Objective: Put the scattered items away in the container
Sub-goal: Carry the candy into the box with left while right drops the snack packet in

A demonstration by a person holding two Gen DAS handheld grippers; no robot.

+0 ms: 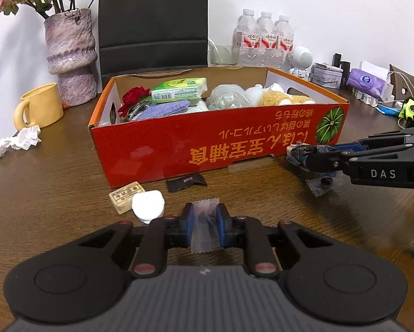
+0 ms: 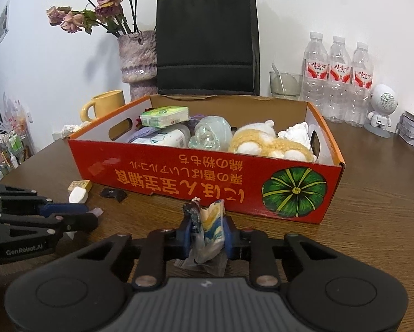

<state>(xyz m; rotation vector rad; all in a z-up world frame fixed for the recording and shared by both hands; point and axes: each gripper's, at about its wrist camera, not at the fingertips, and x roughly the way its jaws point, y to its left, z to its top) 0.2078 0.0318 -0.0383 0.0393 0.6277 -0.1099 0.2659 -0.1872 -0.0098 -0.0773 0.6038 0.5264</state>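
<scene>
The red cardboard box [image 1: 162,149] [image 2: 179,177] stands on the brown table and holds a tissue pack, a plush toy, a bag and other items. My left gripper [image 1: 204,222] is shut on a clear plastic sachet [image 1: 205,228] in front of the box. It shows from the side in the right wrist view [image 2: 92,217]. My right gripper [image 2: 207,227] is shut on a small crumpled packet [image 2: 211,231] with blue and yellow print, near the box's front wall. It shows in the left wrist view [image 1: 299,155]. A white case [image 1: 148,204], a tan block [image 1: 126,196] and a black wrapper [image 1: 187,182] lie before the box.
A yellow mug [image 1: 39,106], a crumpled tissue [image 1: 18,140], a vase of dried roses [image 1: 69,55] and a black paper bag [image 1: 153,22] stand left and behind. Water bottles [image 1: 265,38], a white robot speaker [image 1: 301,61], a glass [image 2: 285,84] and desk clutter fill the back right.
</scene>
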